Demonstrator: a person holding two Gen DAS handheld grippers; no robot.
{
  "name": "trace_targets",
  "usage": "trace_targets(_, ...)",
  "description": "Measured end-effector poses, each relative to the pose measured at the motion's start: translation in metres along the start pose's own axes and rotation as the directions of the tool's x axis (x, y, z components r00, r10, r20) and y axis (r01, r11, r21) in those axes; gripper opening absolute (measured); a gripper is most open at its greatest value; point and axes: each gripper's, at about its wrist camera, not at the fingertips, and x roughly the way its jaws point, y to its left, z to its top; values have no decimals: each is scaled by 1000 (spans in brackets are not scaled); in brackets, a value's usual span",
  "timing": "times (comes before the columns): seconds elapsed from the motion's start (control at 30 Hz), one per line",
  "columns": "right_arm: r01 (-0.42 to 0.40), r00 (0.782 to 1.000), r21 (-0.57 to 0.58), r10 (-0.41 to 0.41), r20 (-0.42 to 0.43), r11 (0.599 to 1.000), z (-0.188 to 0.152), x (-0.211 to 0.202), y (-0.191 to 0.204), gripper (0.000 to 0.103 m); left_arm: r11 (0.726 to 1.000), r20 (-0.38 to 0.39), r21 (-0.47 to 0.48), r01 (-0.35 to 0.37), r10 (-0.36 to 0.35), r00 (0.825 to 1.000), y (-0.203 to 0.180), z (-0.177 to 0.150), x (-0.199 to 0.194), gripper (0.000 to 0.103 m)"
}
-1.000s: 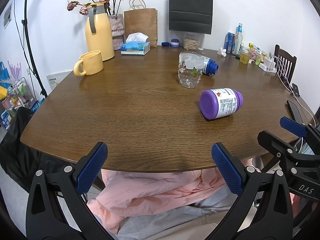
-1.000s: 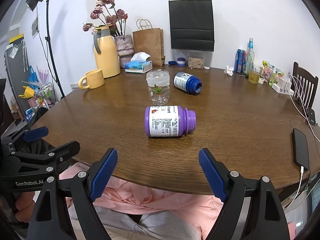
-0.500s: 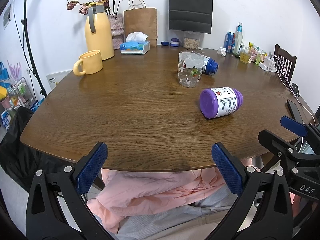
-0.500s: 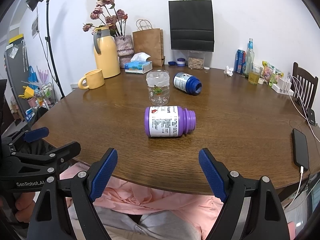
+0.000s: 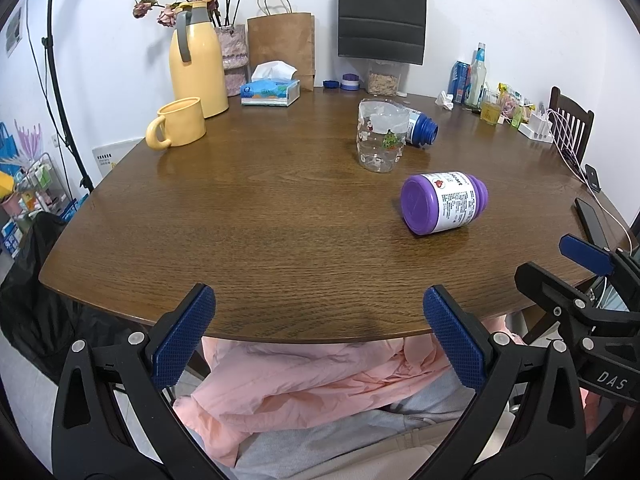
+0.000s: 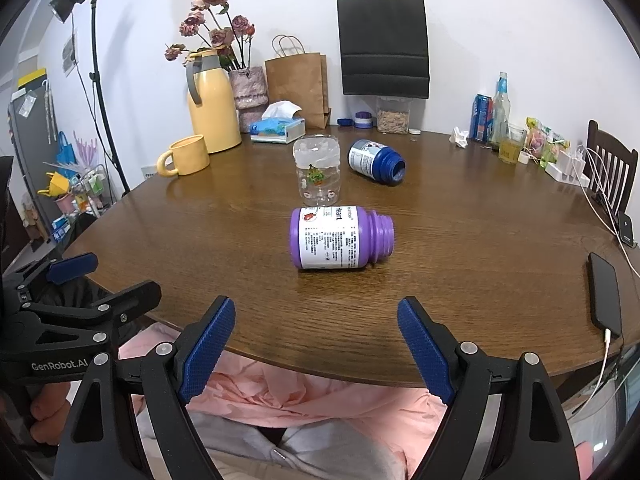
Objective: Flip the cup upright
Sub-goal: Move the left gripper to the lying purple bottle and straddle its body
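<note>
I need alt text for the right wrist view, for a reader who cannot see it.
The open right gripper hovers at the near edge of a wooden table, facing a purple bottle lying on its side. Behind it stand a clear cup and a toppled blue bottle.

Left gripper [image 5: 318,340]: your 2 blue-padded fingers [image 5: 184,334] are spread wide, nothing between them.
Left gripper pose: level, pointing forward toward 12 o'clock, held low at the near edge.
Left gripper seen from the right wrist: its black frame sits at 9 o'clock, side-on, just beside your right one.
Right gripper [image 6: 316,350]: your 2 fingers [image 6: 208,348] are parted just as wide, gripping nothing.
Right gripper pose: level, aimed at 12 o'clock.
Right gripper seen from the left wrist: it shows at 3 o'clock, with 1 blue fingertip pointing toward 10 o'clock.
</note>
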Motion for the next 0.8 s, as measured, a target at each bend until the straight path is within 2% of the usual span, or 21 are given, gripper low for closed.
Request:
trace_targets(0.2, 7, 1000, -9, -7, -4, 1000, 4, 11, -5, 87, 1000, -4, 2, 15, -15, 1000, 4, 16, 14, 103)
trace_targets(0.4, 7, 1000, -21, -6, 20, 1000, 26, 29, -13, 87, 995, 3, -10, 100, -100, 995, 8, 44, 41, 103)
trace_targets(0.5, -7, 999, -26, 8, 31, 1000, 41, 40, -17, 87, 989, 17, 31, 142, -143, 990, 3, 59, 56, 103)
trace_targets(0.6, -29, 999, -24, 29, 38, 999, 58, 51, -22, 87, 979, 6, 116, 170, -171, 985, -10, 74, 77, 103)
trace_targets(0.67, -42, 998, -22, 43, 40, 999, 67, 58, -25, 87, 955, -16, 192, 226, -228, 974, -19, 85, 94, 103)
trace_targets(0.8, -68, 997, -7, 68, 47, 998, 87, 72, -34, 87, 949, -44, 224, 223, -218, 975, -25, 102, 119, 103)
